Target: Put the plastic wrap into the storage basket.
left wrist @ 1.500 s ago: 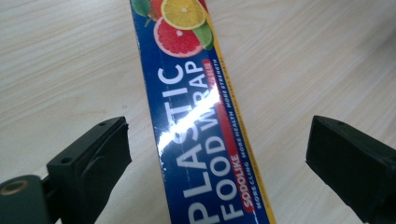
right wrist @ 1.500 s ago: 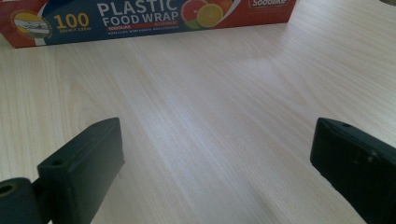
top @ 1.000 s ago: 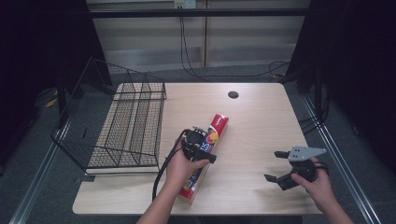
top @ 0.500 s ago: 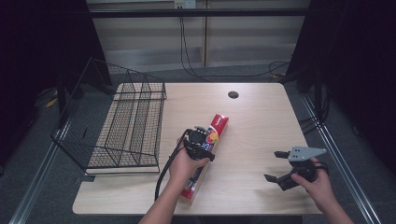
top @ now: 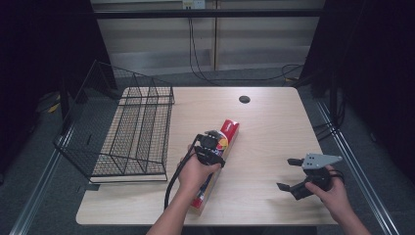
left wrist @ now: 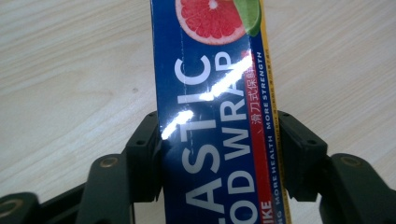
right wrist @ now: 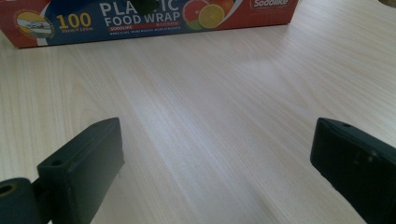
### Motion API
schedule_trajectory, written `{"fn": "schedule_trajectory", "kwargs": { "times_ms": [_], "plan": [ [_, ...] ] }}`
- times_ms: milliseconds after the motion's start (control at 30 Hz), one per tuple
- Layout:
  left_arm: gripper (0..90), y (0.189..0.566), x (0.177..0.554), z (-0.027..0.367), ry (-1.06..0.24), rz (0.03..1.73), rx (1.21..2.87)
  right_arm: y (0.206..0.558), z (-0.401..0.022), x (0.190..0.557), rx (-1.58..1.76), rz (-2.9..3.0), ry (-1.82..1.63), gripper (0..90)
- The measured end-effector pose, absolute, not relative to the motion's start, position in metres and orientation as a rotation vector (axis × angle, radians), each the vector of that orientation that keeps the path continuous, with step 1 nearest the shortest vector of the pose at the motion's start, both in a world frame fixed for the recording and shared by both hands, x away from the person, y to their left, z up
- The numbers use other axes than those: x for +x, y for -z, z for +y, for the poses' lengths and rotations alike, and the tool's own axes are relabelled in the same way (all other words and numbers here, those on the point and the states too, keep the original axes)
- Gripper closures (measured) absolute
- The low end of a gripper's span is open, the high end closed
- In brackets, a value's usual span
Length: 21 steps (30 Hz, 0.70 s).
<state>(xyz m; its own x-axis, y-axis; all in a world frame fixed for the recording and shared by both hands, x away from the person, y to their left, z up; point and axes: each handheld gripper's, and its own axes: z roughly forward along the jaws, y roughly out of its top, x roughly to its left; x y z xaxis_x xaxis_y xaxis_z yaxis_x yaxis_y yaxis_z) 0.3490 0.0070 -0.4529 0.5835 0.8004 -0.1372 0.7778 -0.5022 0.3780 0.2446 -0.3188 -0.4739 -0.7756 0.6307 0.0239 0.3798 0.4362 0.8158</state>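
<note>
Clamping the plastic wrap box (left wrist: 215, 140) — left gripper (left wrist: 219, 154); right gripper (right wrist: 215, 172) — wide open, empty.

Box name: your long red-and-blue cardboard box (right wrist: 154, 18) reads "PLASTIC FOOD WRAP"
Count: "100"
Brand: "SODOLIKE"
Edge strip: "MORE HEALTH MORE STRENGTH"

Looking like a lab recording bay. Sitting mid-frame, a bare wooden table (top: 274, 132); hanging at both edges, black curtains (top: 372, 63); trailing along the top, cables (top: 195, 54).

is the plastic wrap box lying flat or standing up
Lying flat. The plastic wrap box lies lengthwise on the table, and the left claw straddles its width, jaws against both long sides.
</note>
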Motion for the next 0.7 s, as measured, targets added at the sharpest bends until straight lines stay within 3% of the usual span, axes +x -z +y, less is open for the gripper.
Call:
{"fn": "schedule_trajectory", "kwargs": {
  "times_ms": [700],
  "plan": [
    [44.3,0.415,0.362,0.019,0.025,1.347,2.441,0.473,-0.320,0.245,0.874,2.398,-1.265,2.1]
  ]
}}
